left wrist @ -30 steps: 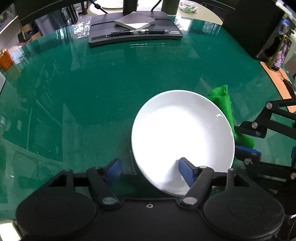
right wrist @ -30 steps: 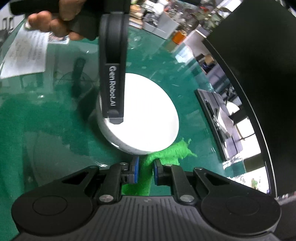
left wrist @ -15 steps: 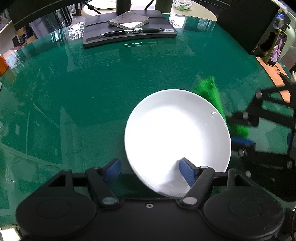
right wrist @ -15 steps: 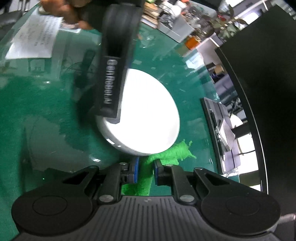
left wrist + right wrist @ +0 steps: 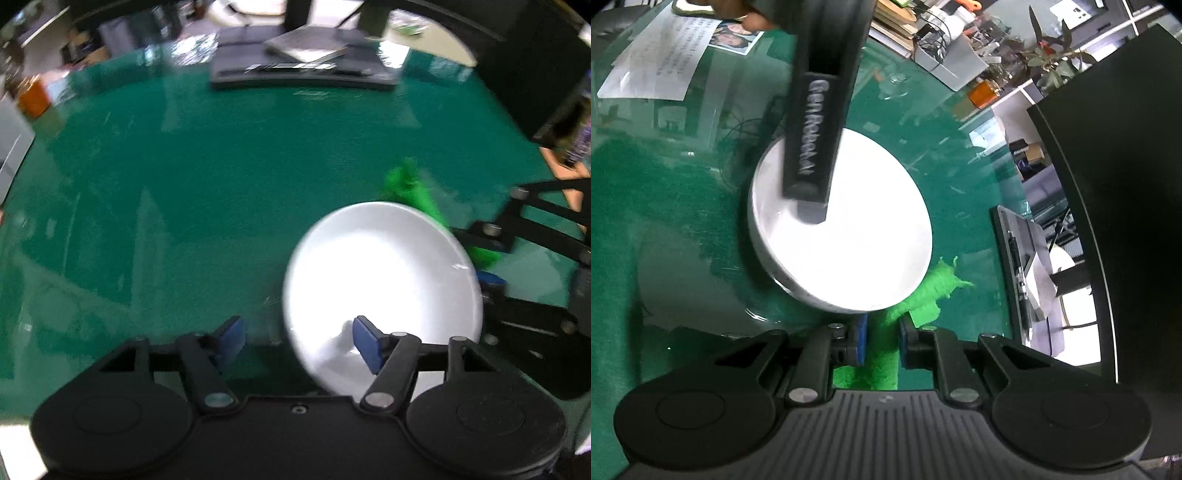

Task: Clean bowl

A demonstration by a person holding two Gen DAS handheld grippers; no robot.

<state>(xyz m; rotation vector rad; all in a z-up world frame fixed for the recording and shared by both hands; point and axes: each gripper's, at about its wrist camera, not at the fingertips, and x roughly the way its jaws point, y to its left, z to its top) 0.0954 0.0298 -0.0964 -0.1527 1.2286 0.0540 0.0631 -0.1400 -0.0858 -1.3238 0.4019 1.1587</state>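
Bowl farther right, glossy white

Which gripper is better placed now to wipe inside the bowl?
The right gripper: it is shut on the cloth, right beside the bowl. The left gripper is open, one finger inside the rim, steadying it.

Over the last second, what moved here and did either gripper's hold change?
The bowl shifted right in the left wrist view, and the view is now blurred. The green cloth lifted beside its rim. Unchanged: right gripper clamps the cloth, left gripper open astride the bowl's edge.
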